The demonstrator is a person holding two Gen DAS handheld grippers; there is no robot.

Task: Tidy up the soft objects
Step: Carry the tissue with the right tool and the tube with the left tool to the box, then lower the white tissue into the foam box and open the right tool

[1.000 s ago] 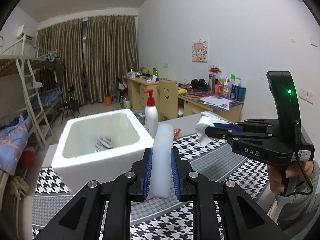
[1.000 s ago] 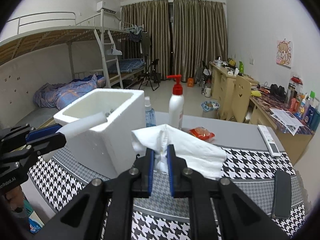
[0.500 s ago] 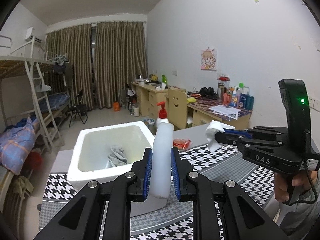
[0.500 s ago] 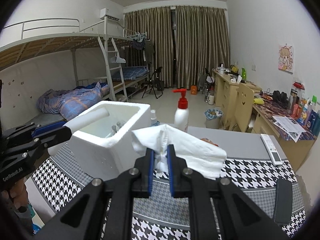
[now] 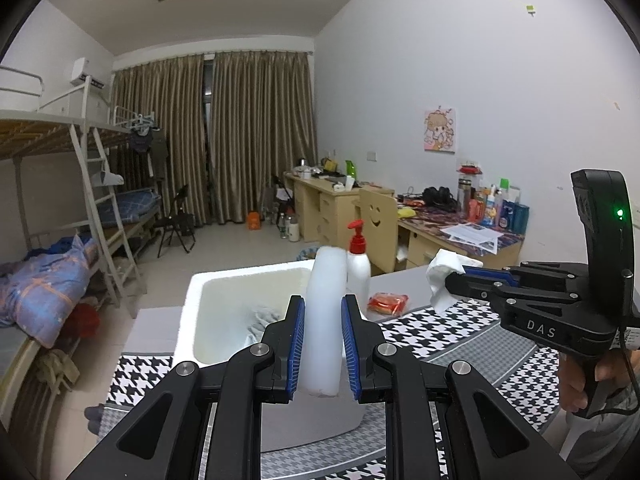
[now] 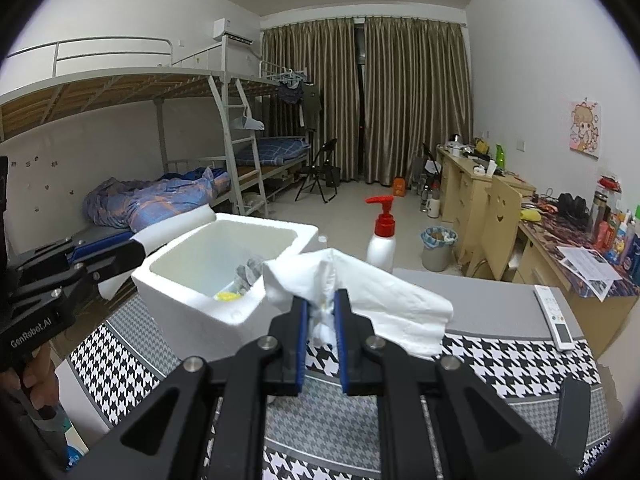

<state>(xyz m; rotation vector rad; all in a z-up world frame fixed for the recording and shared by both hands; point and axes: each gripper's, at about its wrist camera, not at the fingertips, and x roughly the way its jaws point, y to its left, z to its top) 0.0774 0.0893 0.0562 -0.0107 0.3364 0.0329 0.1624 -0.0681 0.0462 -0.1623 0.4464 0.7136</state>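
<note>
I'm looking into a dorm room: bunk beds (image 6: 168,128) on one side, drawn brown curtains (image 6: 372,100) at the far end, cluttered desks (image 5: 460,236) along the wall. In front of me is a table under a houndstooth cloth (image 6: 500,364), and on it sits a white foam box (image 6: 192,296), open at the top, with a grey rag (image 6: 250,270) and something yellow already lying inside. Just behind the box stands a white pump bottle with a red head (image 6: 382,236); a remote control (image 6: 554,316) lies near the table's far right edge and a small red packet (image 5: 387,302) beyond the box.

My left gripper (image 5: 323,350) is pinching a white foam strip (image 5: 325,320), which stands upright between the blue pads, in the air in front of the box. It looks feather-light and springy, so I judge it will squash under pressure and could pop free if I slacken; the hold low on the strip seems sound.

My right gripper (image 6: 320,344) is clamped on a crumpled white paper tissue (image 6: 384,304), bunched between the pads with the loose part draping to the right, above the cloth near the box's corner. It is limp, nearly weightless and tears easily, so gripping the gathered wad, as now, is the safest place. Both should drop cleanly into the box, I reckon.
</note>
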